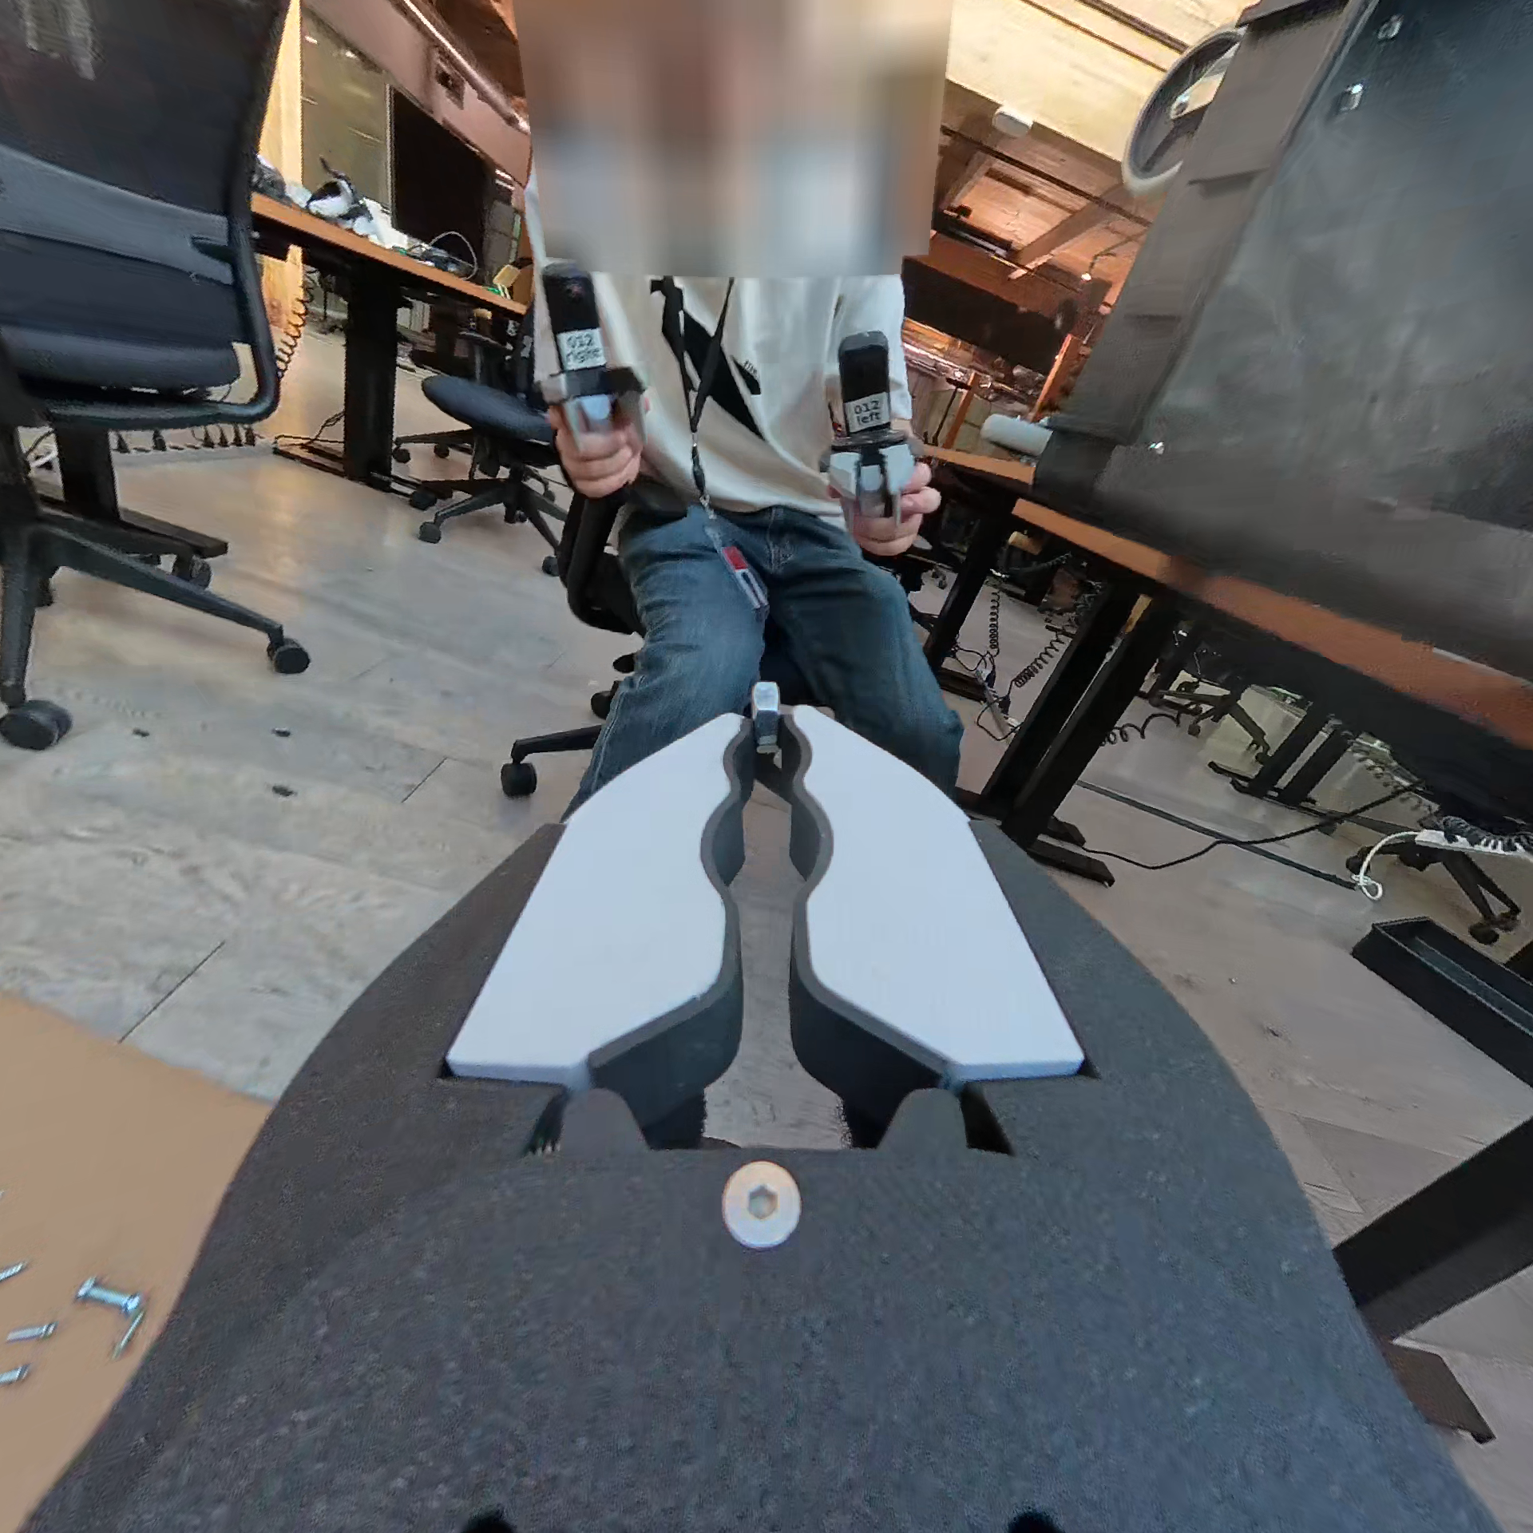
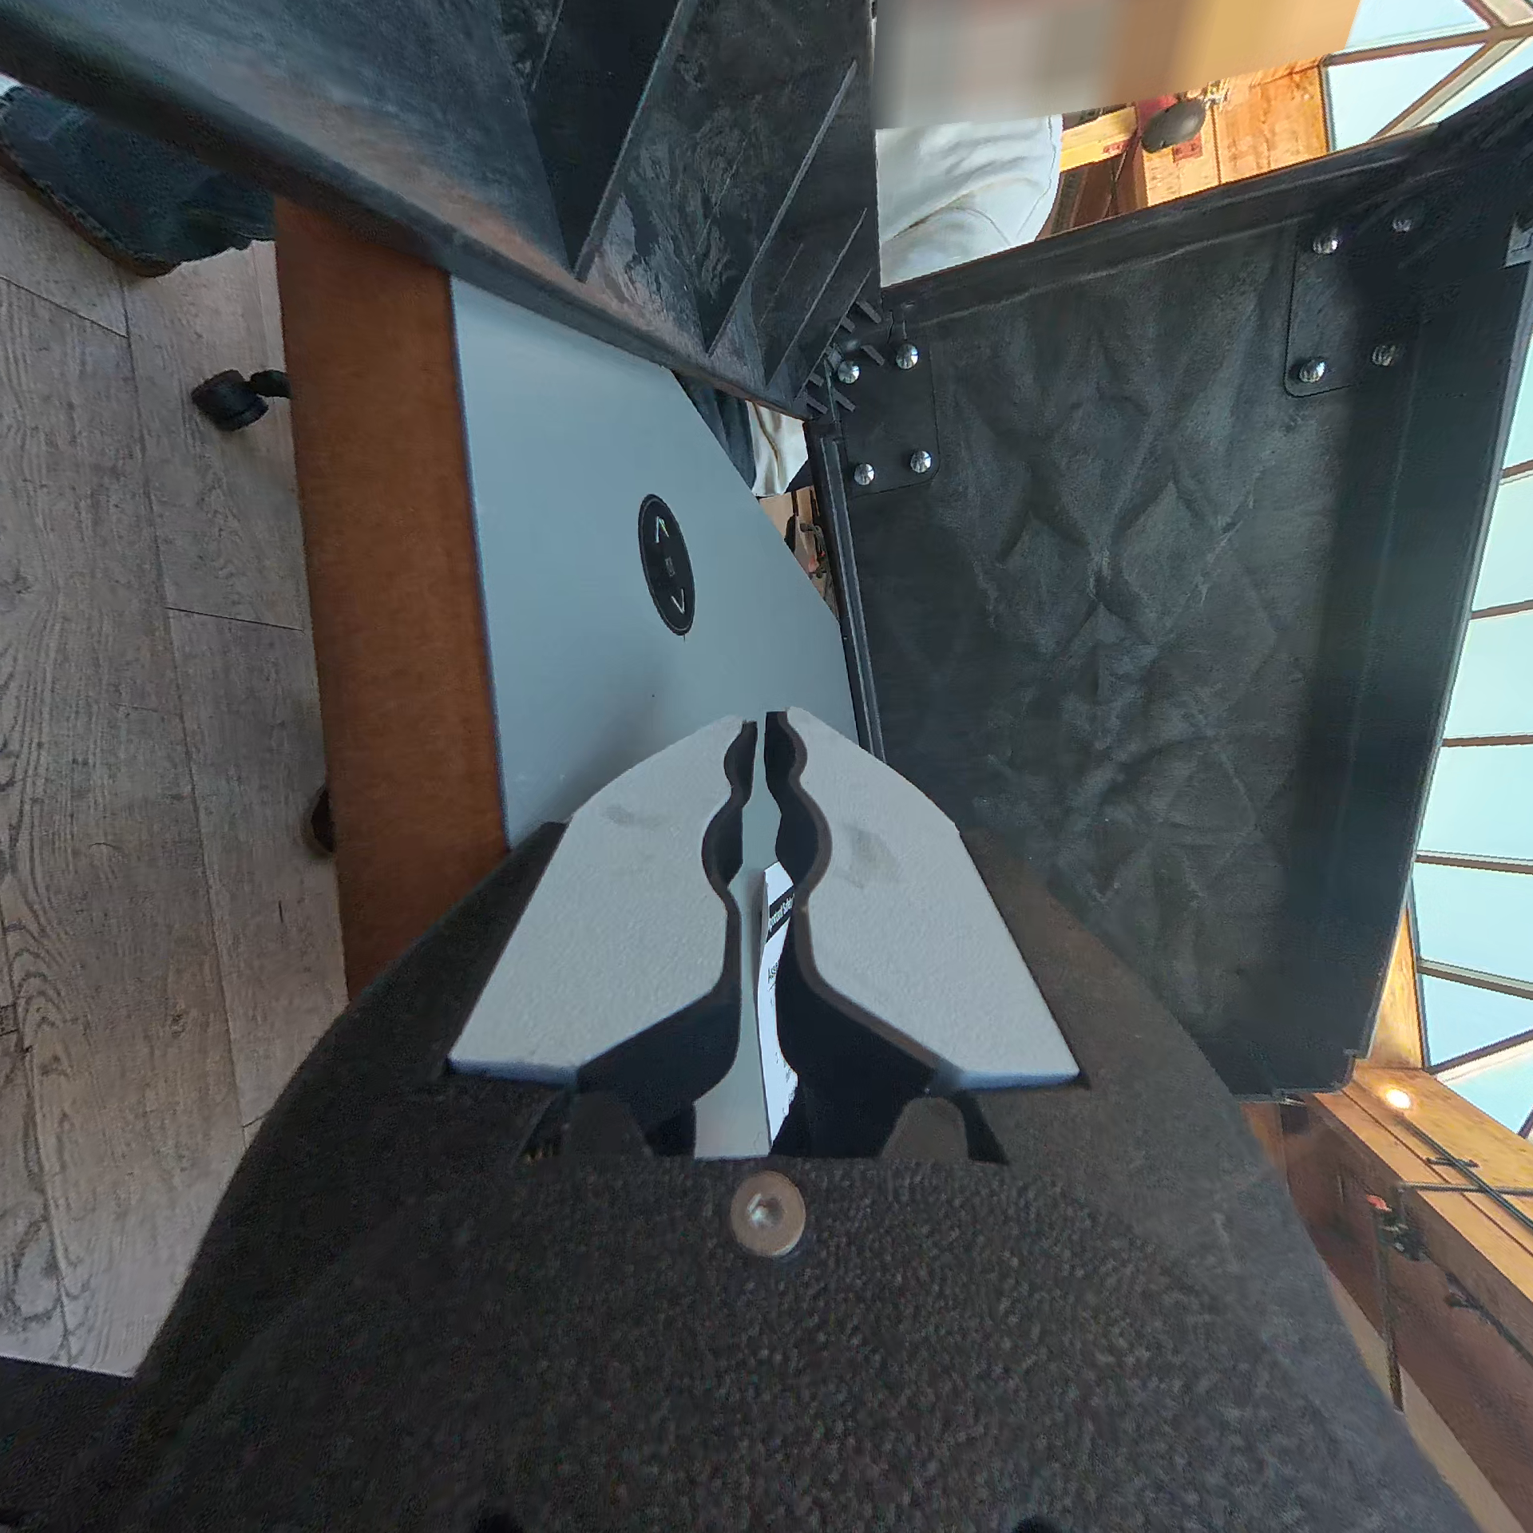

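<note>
**At both desks: left fingers pinching a bolt, right fingers closing on a paper**

At the fingertips of the left gripper a small metal bolt is sitting clamped, fingers drawn almost together around it, held up over the wood floor. More loose screws are lying on a brown cardboard sheet at lower left, well apart from the held bolt.

The right gripper is hovering over a grey desk top, near its black oval button panel. Its fingers are standing nearly together with a thin slit at the tips, and a printed paper is sitting on edge deeper in the gap. It is looking pinched there; the contact itself is hidden.

Only the left wrist view is showing the bolt, the screws, the office chairs and a seated person facing the camera, gripping two more handheld grippers. Only the right wrist view is showing the paper, the button panel and the quilted inside of an open black case; that case is appearing in the left view only as a dark outer wall.
</note>
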Demonstrator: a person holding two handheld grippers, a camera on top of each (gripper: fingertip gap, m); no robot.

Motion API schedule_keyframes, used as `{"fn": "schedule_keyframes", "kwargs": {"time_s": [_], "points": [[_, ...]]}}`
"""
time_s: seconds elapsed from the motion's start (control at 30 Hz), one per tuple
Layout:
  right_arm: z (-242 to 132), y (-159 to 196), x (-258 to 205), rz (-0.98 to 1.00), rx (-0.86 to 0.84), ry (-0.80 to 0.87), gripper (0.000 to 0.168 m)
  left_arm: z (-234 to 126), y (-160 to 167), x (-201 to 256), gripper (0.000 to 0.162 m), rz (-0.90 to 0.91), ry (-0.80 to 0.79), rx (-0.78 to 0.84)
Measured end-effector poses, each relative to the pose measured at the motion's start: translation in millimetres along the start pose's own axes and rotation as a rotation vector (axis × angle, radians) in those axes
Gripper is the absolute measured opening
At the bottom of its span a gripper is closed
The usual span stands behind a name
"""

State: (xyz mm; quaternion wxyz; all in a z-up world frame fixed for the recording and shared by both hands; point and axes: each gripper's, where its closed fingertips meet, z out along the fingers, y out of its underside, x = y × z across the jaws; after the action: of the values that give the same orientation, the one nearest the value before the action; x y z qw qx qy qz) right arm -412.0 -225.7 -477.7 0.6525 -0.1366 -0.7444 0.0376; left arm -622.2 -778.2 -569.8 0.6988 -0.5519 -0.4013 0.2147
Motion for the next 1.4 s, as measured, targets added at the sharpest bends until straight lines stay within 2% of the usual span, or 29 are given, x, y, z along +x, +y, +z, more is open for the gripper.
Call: {"fn": "schedule_keyframes", "kwargs": {"time_s": [0.13,0.27,0.47,0.6,0.93,1.4], "points": [[-0.2,0.3,0.8,0.005,0.0,0.004,0.003,67.7,-69.0,52.4,0.005,-0.02,0.065,-0.036],[-0.6,0.7,2.4,0.015,0.0,0.012,0.006,124.3,-113.2,90.6,0.005,0.012,0.109,-0.093],[-1.0,0.3,3.2,0.015,0.003,0.02,0.008,205.3,-153.2,118.3,0.005,0.094,0.113,-0.171],[-1.4,0.2,4.0,0.02,0.008,0.024,0.009,244.8,-158.3,121.5,0.005,0.179,0.083,-0.208],[-1.6,-1.0,4.1,0.022,0.02,0.021,0.01,277.1,-146.3,119.0,0.005,0.215,0.082,-0.229],[-2.6,-1.1,5.8,0.026,0.024,0.035,0.013,288.2,-132.4,117.5,0.005,0.212,0.049,-0.259]]}}
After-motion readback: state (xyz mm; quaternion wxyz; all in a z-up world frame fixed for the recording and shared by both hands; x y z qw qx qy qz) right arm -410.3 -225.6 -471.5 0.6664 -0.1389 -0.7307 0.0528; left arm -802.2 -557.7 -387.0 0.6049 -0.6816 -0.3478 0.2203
